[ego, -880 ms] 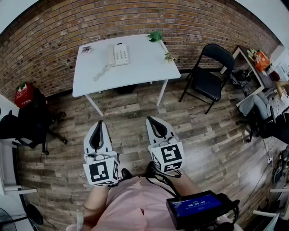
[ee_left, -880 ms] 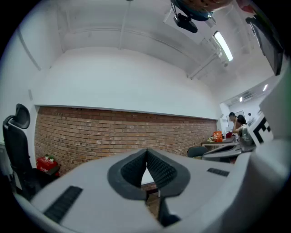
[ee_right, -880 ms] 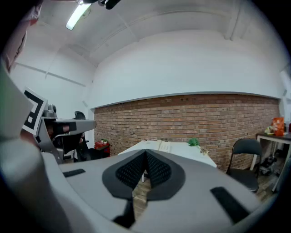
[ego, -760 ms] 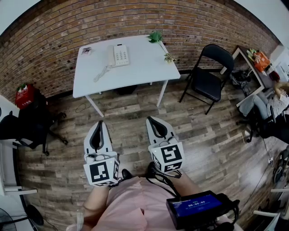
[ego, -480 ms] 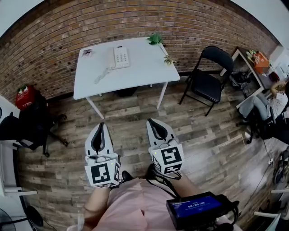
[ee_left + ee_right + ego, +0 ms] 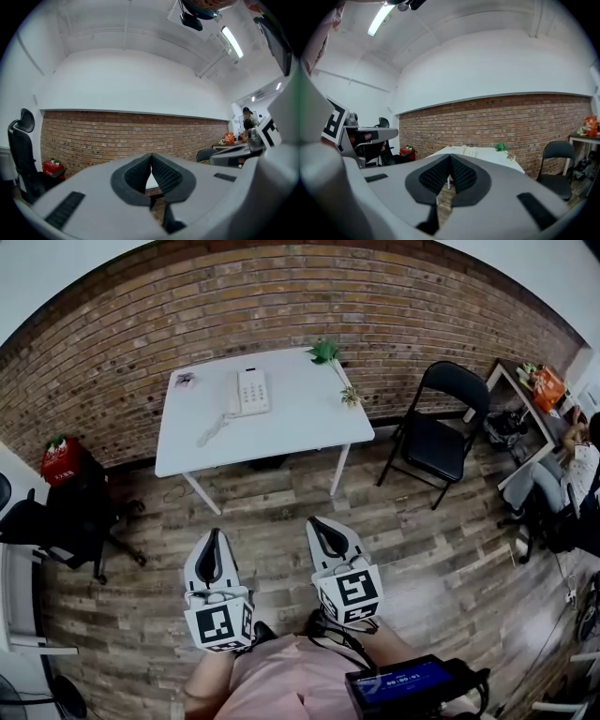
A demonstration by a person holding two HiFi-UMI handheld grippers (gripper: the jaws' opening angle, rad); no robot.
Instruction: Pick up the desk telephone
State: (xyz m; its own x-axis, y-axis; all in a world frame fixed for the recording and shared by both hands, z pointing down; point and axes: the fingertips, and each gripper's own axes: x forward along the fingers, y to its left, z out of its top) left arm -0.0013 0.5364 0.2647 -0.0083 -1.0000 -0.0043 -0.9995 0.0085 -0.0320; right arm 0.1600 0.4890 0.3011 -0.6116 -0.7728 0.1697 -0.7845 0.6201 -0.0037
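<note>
The phone [image 6: 248,391] sits on the far half of the white bench [image 6: 300,427], left of centre, with its cord [image 6: 211,430] trailing toward the bench's near left edge. A green plant [image 6: 324,351] stands at the far right corner, a smaller sprig [image 6: 352,397] lies by the right edge, and a small dark item [image 6: 185,380] rests at the far left corner. The bench stands against a brick wall [image 6: 281,296]; a black folding chair [image 6: 436,442] stands just right of it, and a red box [image 6: 58,457] and a black office chair [image 6: 52,521] are off to the left. Both tools are well apart from the bench, low over the plank floor [image 6: 441,540] close to the person's body, and both point toward the bench. The left tool [image 6: 212,534] is closed on nothing: in its own view the ribbed pads [image 6: 138,176] meet at the tips, with only the wall and a sliver of bench beyond them. The right tool [image 6: 317,521] is likewise closed and empty, its pads pressed together at the tips in its own view, and past them show the bench top and the plant. The two tools lie side by side, a gap of floor between them. A black device [image 6: 403,682] with a blue screen hangs at the person's right side.
</note>
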